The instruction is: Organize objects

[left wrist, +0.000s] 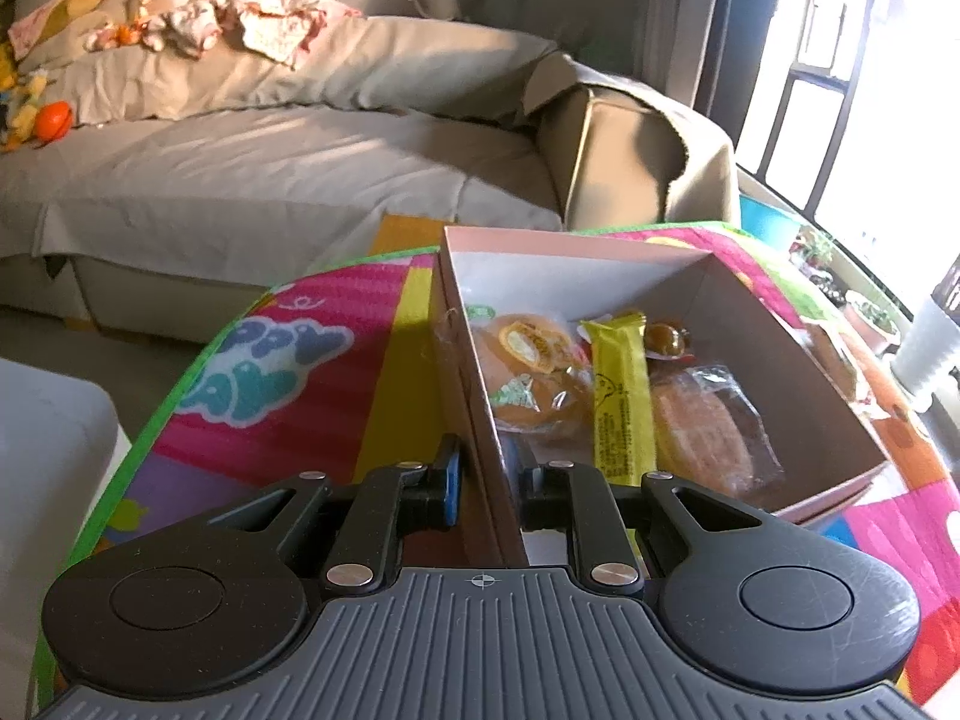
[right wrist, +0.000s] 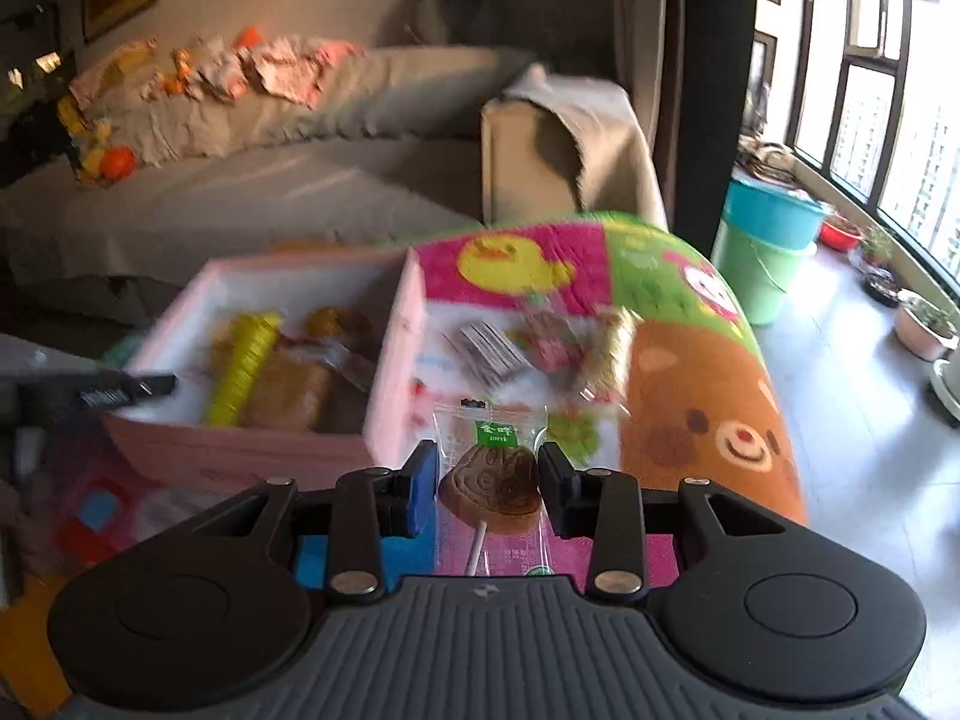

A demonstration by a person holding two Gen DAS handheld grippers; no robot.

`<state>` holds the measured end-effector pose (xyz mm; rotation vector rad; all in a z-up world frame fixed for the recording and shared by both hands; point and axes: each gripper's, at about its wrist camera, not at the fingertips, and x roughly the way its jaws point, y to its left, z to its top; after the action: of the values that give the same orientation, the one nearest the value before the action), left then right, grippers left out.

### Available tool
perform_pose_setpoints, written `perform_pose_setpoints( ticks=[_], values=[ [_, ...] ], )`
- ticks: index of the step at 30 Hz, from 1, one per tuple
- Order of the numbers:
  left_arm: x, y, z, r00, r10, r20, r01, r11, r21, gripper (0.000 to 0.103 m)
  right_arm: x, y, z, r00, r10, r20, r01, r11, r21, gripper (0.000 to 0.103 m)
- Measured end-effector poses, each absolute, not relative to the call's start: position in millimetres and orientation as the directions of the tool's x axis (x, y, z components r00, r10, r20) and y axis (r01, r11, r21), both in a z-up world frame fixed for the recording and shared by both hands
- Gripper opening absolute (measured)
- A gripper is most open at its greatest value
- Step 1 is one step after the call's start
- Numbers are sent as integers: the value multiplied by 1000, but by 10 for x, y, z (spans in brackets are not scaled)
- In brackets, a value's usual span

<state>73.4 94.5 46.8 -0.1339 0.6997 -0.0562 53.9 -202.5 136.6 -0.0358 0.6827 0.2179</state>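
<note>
right tool grips a wrapped lollipop between its pads, lifted above the colourful worktop beside the pink box. left tool is clamped shut on that box's near wall

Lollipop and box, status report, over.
Left gripper shut on pink box wall. Right gripper shut on wrapped lollipop. More snacks loose on mat. Path clear.

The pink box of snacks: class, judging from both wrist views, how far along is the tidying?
Done: the pink box already holds wrapped buns and a yellow bar. In hand: the left gripper clamps the box wall, and the right gripper holds a wrapped lollipop. Left: the lollipop must go in, and blurred wrappers remain on the play mat.
</note>
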Motion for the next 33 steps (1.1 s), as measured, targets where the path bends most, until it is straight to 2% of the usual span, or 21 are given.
perform_pose_setpoints(
  ticks=[7, 10, 17, 21, 28, 33],
  values=[
    [749, 943, 458, 774, -99, -626, 13, 990, -141, 18, 619, -1679, 1854, 812, 329, -481, -311, 943, 120, 36],
    [747, 952, 447, 774, -106, -624, 19, 989, -144, 18, 815, -1488, 1934, 826, 340, -448, -327, 939, 109, 36],
    [739, 966, 434, 776, -113, -621, 24, 989, -149, 19, 1310, -1149, 1699, 802, 321, -504, -317, 944, 95, 36],
    [741, 974, 432, 776, -118, -620, 29, 988, -152, 19, 1460, -1165, 1544, 801, 290, -524, -278, 955, 104, 40],
    [736, 971, 429, 778, -120, -617, 33, 988, -151, 19, 1392, -1529, 1449, 817, 233, -528, -225, 971, 80, 47],
    [731, 977, 423, 778, -120, -617, 33, 988, -150, 19, 1402, -2051, 1293, 817, 114, -566, -100, 993, 55, 53]
  ],
)
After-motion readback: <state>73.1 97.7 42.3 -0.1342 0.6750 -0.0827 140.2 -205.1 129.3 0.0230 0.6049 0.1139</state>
